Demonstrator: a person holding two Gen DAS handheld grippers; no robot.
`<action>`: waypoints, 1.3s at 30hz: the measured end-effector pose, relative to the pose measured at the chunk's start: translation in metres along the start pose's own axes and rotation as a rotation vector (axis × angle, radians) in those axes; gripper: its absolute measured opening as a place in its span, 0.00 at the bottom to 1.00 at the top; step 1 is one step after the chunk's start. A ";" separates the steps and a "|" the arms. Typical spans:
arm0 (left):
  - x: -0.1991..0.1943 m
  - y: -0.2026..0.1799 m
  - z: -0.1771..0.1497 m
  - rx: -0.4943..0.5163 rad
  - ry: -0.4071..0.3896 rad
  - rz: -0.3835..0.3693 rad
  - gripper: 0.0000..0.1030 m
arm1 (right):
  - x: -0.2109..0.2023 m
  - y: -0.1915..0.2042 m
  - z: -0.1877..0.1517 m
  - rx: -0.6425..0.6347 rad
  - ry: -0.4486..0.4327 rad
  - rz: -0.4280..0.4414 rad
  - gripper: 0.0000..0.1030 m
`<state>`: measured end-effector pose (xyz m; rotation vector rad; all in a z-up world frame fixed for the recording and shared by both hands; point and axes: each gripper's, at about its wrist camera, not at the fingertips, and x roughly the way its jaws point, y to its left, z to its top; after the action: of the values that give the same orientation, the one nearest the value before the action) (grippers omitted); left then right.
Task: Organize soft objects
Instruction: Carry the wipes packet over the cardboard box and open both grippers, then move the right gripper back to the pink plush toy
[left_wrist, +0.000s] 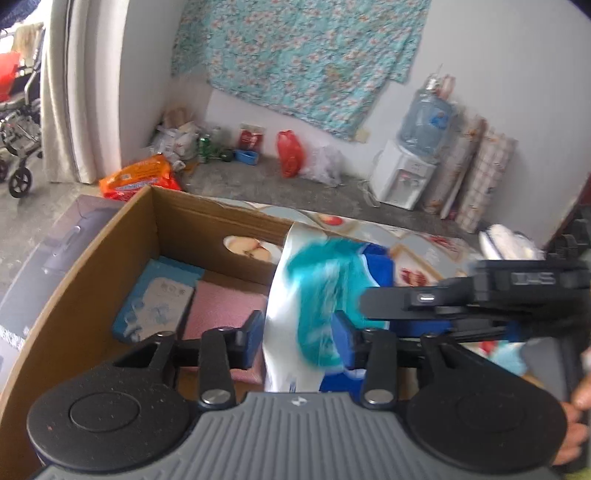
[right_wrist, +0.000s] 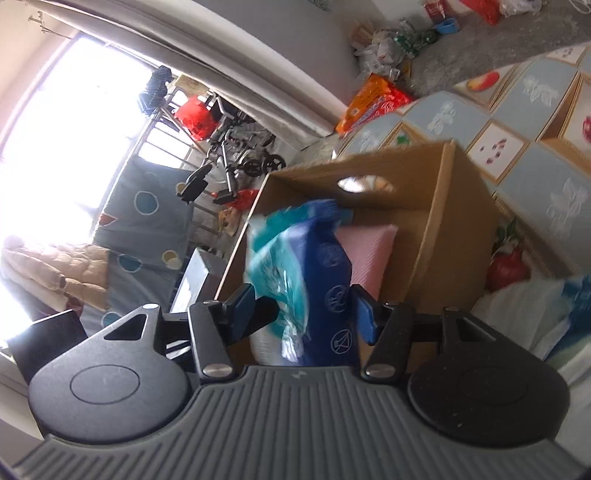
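Your left gripper (left_wrist: 297, 332) and right gripper (right_wrist: 304, 308) both clamp the blue-and-teal pack (right_wrist: 314, 273), at frame centre in each view, over the box (left_wrist: 92, 266). A pink pad (left_wrist: 221, 306) and pale-blue packet (left_wrist: 155, 306) lie inside.

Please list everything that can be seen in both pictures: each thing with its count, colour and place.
pack: one, blue, teal and white plastic, between both grippers, above the box
box: one, brown cardboard, on the patterned cloth
pink pad: one, pink, on the box floor
blue packet: one, light blue, on the box floor beside the pink pad
orange bag: one, orange, on the floor behind the box
water dispenser: one, white with a blue bottle, by the wall
left gripper: fingers on either side of the pack
right gripper: fingers on either side of the pack
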<state>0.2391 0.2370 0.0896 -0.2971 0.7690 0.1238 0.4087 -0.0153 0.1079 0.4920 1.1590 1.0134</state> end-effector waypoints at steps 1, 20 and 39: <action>0.008 0.001 0.002 0.006 0.007 0.008 0.46 | -0.002 -0.003 0.005 -0.002 -0.013 0.010 0.56; -0.036 -0.021 -0.017 0.061 -0.016 0.032 0.68 | -0.093 0.011 -0.032 -0.095 -0.104 0.007 0.62; -0.136 -0.170 -0.131 0.331 -0.141 -0.255 0.94 | -0.319 -0.033 -0.174 -0.080 -0.355 -0.301 0.78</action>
<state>0.0921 0.0345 0.1333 -0.0686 0.5943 -0.2197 0.2460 -0.3332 0.1832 0.4002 0.8402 0.6758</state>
